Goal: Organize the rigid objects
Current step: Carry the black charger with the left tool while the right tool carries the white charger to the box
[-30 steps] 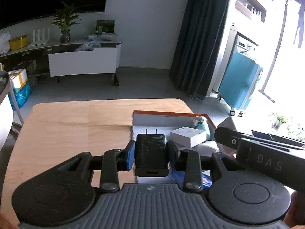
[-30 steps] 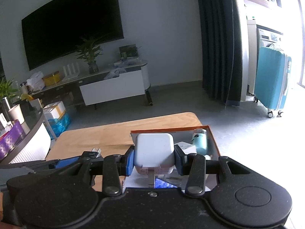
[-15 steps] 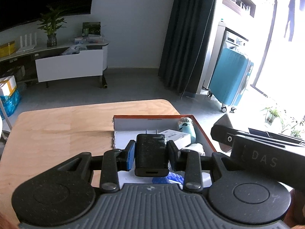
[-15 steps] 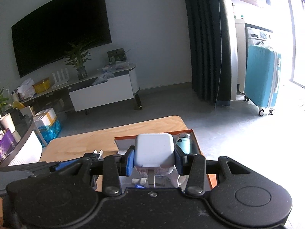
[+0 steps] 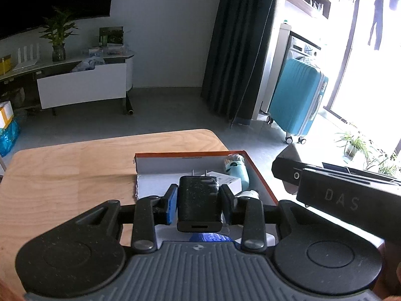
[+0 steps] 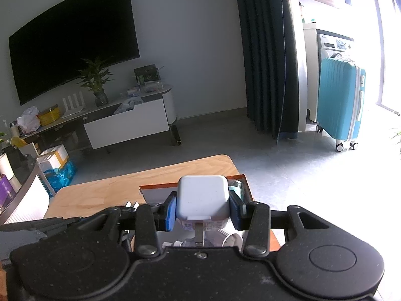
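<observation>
Left claw [image 5: 199, 207] pinches a black charger [image 5: 199, 202], prongs pointing forward; right claw [image 6: 202, 212] pinches a white charger [image 6: 202, 198]. The orange-rimmed box [image 5: 260, 175] on the worktop [image 5: 75, 175] lies directly ahead and below both.

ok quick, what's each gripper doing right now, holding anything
left gripper: closed on the black charger
right gripper: closed on the white charger
</observation>
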Action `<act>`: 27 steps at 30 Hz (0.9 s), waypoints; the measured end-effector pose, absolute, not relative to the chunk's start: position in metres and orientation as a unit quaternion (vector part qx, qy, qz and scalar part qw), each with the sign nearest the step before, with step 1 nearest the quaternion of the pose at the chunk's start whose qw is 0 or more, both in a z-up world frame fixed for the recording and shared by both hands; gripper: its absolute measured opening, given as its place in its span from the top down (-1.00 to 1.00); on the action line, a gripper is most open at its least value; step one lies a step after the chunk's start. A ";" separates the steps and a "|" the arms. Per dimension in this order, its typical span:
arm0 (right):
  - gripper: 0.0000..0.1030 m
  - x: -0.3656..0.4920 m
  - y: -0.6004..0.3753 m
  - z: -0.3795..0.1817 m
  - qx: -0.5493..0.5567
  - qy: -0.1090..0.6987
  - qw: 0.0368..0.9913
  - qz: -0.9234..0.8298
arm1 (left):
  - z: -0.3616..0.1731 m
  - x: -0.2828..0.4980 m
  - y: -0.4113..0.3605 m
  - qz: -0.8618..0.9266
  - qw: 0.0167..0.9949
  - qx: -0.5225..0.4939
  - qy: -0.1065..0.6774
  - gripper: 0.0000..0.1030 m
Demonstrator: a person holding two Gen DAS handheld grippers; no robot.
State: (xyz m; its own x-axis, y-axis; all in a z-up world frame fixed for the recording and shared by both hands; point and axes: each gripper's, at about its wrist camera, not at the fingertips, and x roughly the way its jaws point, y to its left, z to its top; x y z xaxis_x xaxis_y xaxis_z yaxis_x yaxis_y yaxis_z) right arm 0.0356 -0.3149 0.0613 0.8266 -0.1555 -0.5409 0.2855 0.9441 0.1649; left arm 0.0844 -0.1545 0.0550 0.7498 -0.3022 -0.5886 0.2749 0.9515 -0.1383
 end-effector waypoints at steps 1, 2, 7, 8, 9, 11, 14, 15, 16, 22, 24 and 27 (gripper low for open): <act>0.01 0.037 -0.316 0.061 0.120 0.271 0.948 -0.117 | 0.055 0.085 -0.156 -0.155 0.935 -0.021 0.319 0.30; 0.01 0.038 -0.318 0.061 0.121 0.271 0.948 -0.118 | 0.054 0.086 -0.156 -0.155 0.935 -0.021 0.320 0.30; 0.01 0.042 -0.319 0.060 0.120 0.272 0.947 -0.120 | 0.052 0.090 -0.160 -0.158 0.933 -0.020 0.323 0.30; 0.01 0.043 -0.319 0.060 0.120 0.272 0.947 -0.120 | 0.052 0.090 -0.161 -0.160 0.932 -0.020 0.324 0.30; 0.01 0.043 -0.319 0.060 0.120 0.272 0.947 -0.120 | 0.052 0.091 -0.162 -0.160 0.932 -0.019 0.324 0.30; 0.01 0.044 -0.320 0.058 0.121 0.272 0.947 -0.121 | 0.051 0.091 -0.163 -0.161 0.932 -0.018 0.325 0.30; 0.01 0.048 -0.323 0.057 0.121 0.273 0.946 -0.122 | 0.050 0.094 -0.165 -0.162 0.931 -0.018 0.327 0.30; 0.01 0.048 -0.323 0.057 0.121 0.274 0.946 -0.122 | 0.049 0.095 -0.165 -0.163 0.930 -0.018 0.328 0.30; 0.01 0.049 -0.323 0.057 0.121 0.274 0.946 -0.122 | 0.049 0.095 -0.166 -0.164 0.930 -0.018 0.329 0.30; 0.01 0.053 -0.327 0.054 0.123 0.279 0.944 -0.122 | 0.046 0.099 -0.169 -0.167 0.928 -0.018 0.333 0.30; 0.01 0.055 -0.329 0.053 0.124 0.281 0.944 -0.122 | 0.045 0.101 -0.170 -0.168 0.927 -0.018 0.335 0.30; 0.01 0.058 -0.332 0.052 0.124 0.285 0.943 -0.122 | 0.043 0.103 -0.173 -0.170 0.926 -0.017 0.338 0.30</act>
